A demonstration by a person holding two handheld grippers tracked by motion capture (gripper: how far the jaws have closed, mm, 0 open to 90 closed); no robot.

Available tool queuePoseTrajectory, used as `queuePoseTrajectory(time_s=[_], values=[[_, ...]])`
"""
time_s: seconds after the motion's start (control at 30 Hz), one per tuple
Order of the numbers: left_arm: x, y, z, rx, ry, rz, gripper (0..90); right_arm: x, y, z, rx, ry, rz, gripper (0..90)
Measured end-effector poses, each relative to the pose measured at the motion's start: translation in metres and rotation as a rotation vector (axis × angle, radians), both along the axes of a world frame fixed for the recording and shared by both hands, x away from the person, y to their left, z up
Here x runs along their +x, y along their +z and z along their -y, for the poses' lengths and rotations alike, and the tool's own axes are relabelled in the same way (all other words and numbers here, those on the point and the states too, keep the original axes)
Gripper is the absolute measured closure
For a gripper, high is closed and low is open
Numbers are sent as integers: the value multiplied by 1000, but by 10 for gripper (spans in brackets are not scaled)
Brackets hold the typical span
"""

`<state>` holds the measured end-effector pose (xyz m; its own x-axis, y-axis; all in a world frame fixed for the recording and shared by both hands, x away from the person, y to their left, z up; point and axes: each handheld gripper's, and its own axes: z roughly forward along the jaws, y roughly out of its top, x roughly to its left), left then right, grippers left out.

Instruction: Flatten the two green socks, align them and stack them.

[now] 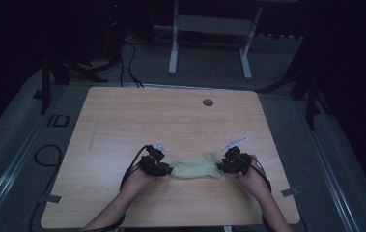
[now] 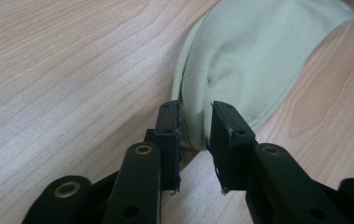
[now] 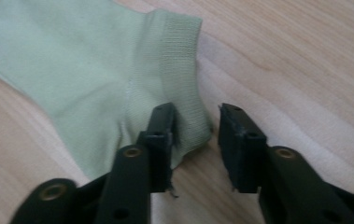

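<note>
A pale green sock (image 1: pixel 195 166) lies flat on the wooden table (image 1: pixel 171 116) near its front edge, stretched between my two grippers. My left gripper (image 1: pixel 167 170) sits at the sock's left end. In the left gripper view, its jaws (image 2: pixel 195 109) stand slightly apart with a fold of the sock's (image 2: pixel 254 56) rounded end loose between them. My right gripper (image 1: pixel 221 166) is at the sock's right end. In the right gripper view its jaws (image 3: pixel 197 112) are apart, the ribbed cuff (image 3: pixel 179 70) lies against the left jaw, and bare table shows in the gap.
A round cable hole (image 1: pixel 208 102) sits near the table's far edge. Behind the table stands a white metal frame (image 1: pixel 209 29) on the floor. Cables (image 1: pixel 50 154) lie on the floor at the left. The person's forearms enter from the bottom.
</note>
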<state>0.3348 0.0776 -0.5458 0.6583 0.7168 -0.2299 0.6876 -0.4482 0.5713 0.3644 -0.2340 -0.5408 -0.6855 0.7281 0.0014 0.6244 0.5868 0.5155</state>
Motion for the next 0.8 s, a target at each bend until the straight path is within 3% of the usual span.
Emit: queuePoseTrajectory(time_s=[0.13,0.2,0.33,0.5,0.6,0.67,0.7,0.77,0.8], values=[[-2,2,-5,-28,10,-1,668,4,0,0,6,-6,-3,600],[-3,4,-7,-42,11,4,623,5,0,0,9,-7,3,521],[-10,10,-8,-7,12,69,435,5,2,1,25,-24,4,448],[-12,12,-13,-35,17,77,315,0,12,6,61,-12,24,376],[-15,10,-16,-91,35,110,232,-4,16,8,83,-27,19,275],[-18,7,-17,-106,27,126,134,-9,17,10,99,0,25,178],[-20,6,-19,-115,17,142,134,-12,17,11,108,14,33,128],[-24,3,-21,-107,29,162,133,-17,18,13,121,18,53,131],[-25,2,-24,-124,38,174,131,-19,18,15,133,12,69,123]])
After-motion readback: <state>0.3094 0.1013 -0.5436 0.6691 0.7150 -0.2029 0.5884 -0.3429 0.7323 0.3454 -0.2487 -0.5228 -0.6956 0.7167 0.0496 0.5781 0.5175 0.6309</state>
